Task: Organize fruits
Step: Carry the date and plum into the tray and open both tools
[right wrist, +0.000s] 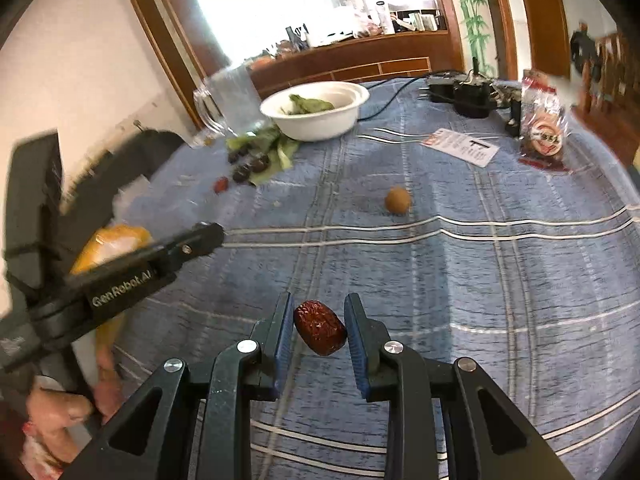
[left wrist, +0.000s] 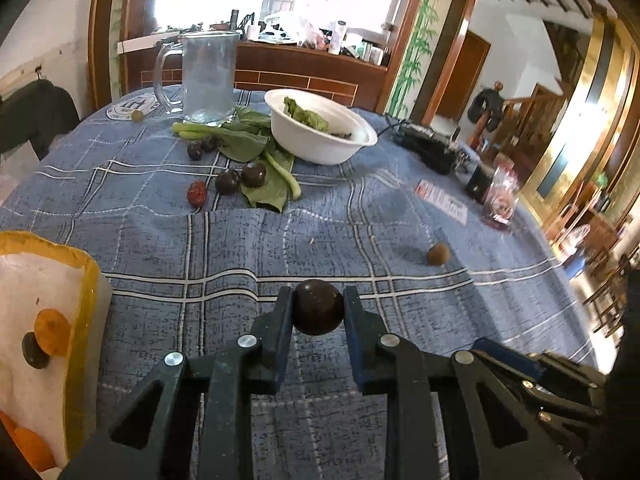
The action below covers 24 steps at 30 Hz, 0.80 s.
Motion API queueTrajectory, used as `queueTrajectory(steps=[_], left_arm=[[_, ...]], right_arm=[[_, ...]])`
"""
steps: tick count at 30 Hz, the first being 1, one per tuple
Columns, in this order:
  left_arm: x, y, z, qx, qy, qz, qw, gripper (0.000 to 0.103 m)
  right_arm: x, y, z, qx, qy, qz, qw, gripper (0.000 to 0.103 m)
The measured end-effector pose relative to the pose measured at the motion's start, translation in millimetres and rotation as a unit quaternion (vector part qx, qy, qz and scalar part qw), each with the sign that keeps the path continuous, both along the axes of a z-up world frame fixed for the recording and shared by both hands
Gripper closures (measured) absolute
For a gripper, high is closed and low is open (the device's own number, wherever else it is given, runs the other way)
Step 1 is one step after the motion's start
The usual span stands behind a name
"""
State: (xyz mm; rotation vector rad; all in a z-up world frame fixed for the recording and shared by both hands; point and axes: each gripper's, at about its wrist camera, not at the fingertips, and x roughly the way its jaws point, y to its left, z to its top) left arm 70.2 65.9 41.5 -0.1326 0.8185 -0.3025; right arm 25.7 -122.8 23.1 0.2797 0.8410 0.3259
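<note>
Wrinkled glossy date (right wrist: pixel 320 327), woven tablecloth (right wrist: pixel 480 280)

Open cloth (right wrist: pixel 480 280) around longan (right wrist: pixel 397 200)

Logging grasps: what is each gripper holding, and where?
Left gripper pinches a dark round fruit across its middle. Right gripper holds a red date by its ends.

a bowl (left wrist: pixel 320 132) sits behind leaves (left wrist: pixel 256 148) and plums (left wrist: pixel 240 178), right of a mug (left wrist: pixel 206 76).
</note>
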Motion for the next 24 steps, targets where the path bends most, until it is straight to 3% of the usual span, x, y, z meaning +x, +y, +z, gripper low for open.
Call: queueTrajectory(steps=[5,9,19,24], left_arm=[[-1.5,8.0,5.7,-0.038,-0.003,-0.002,0.9993,0.080],[-5.5,5.3,10.5,-0.016,-0.018,0.010,0.9997,0.080],[-56.7,9.0,52.2,0.014,-0.066,0.010,0.9977,0.079],[-101.9,45.1,76.9,0.050,-0.098,0.047,0.9928,0.079]], right_arm=[[8.2,-19.7,-8.5,0.140,0.033,0.021,0.989,0.075],[11.5,-27.8,-14.2,0.204,0.048,0.026,0.978,0.075],[4.6,-26.6,-1.3,0.208,0.025,0.036,0.977,0.075],[-1.1,-17.0,6.5,0.195,0.012,0.050,0.979,0.075]])
